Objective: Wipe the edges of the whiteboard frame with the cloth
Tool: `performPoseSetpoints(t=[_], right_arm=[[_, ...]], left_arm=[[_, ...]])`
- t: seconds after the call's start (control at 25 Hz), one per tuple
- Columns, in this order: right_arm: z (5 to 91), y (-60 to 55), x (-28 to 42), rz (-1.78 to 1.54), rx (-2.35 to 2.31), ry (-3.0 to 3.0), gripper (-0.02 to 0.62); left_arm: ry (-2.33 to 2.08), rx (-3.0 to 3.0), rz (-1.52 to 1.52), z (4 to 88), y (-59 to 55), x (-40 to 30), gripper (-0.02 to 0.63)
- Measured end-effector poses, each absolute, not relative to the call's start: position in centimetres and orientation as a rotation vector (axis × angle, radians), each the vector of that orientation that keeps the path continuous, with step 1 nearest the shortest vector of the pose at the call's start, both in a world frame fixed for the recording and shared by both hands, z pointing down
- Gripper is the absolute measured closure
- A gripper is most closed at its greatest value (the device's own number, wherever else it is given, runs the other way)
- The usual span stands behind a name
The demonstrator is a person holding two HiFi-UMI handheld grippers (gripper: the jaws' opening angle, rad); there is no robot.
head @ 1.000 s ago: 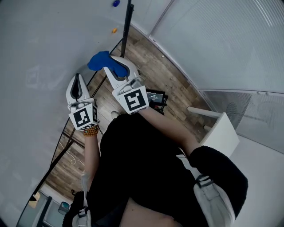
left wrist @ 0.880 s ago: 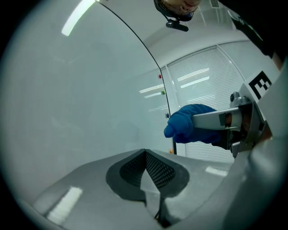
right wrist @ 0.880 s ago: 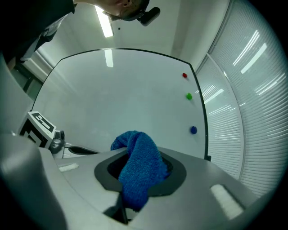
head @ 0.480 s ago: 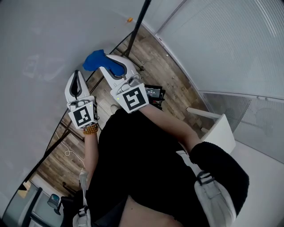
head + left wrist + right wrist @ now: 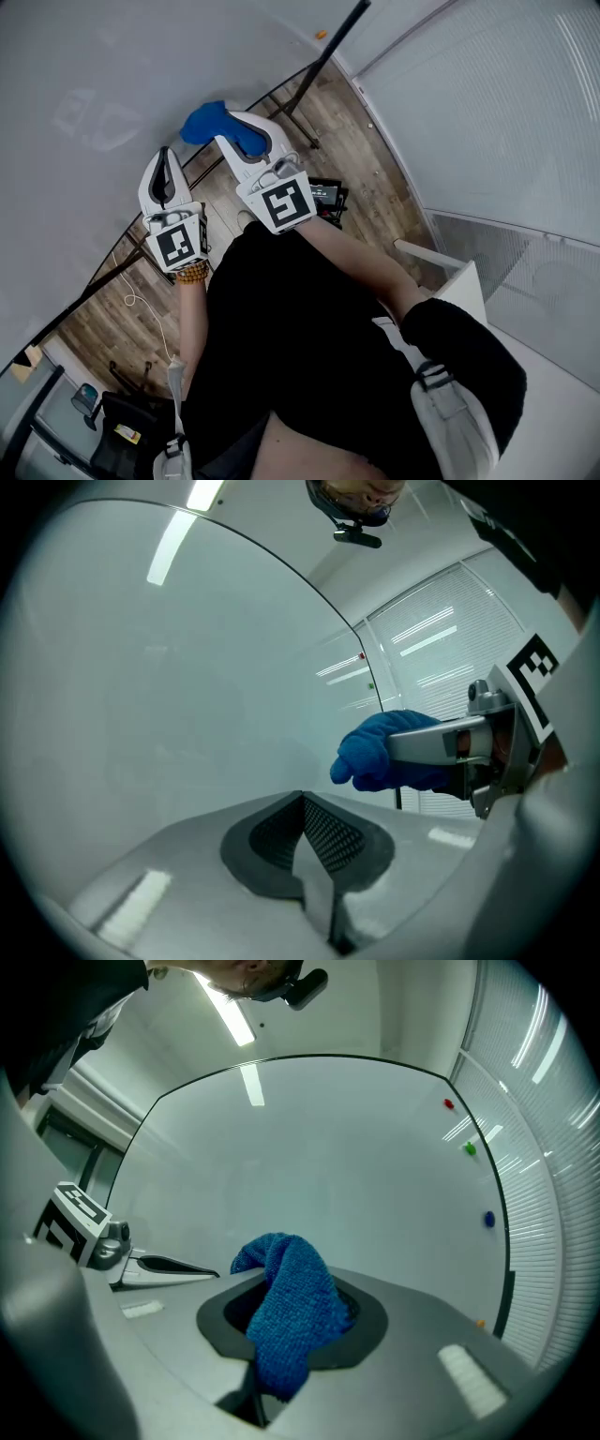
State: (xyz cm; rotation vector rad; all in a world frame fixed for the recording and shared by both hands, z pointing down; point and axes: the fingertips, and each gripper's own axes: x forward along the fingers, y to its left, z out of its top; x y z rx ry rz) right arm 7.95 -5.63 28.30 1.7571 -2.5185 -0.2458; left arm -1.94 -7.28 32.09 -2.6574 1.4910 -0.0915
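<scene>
Head view: the right gripper (image 5: 232, 131) is raised to the whiteboard (image 5: 84, 112), with the blue cloth (image 5: 206, 122) bunched at its tips low on the white face, near the dark lower frame rail. Whether the cloth is touching the board cannot be told.

Right gripper view confirms this claw is clenched on the cloth, a fold standing up between the jaws and a tail hanging below them. The frame (image 5: 509, 1293) shows as a thin dark line around the top and right side of the board. Coloured magnets sit just inside the right edge, including a blue magnet (image 5: 487, 1219).

The left gripper (image 5: 166, 164) is held beside the right one. Its own view shows the jaws closed together with nothing between them.

Assessment: the cloth is on or over the board face and not yet on the frame.

Recommendations:
- Shift the cloth onto the rail so that the fabric leads, not the jaw tips.
- Run the cloth along the rail in one steady pass with light pressure.
- Keep the grip firm, as the loose tail could snag.
- Pass the magnets with care on the right side.
</scene>
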Motion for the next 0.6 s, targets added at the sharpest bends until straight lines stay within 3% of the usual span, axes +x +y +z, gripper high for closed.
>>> performPoseSetpoints(t=[0.6], right_arm=[[30.2, -5.1, 1.0, -0.148, 1.572, -2.639, 0.500]], left_arm=[[1.686, -2.565, -0.144, 32.7, -5.2, -9.6, 0.508]])
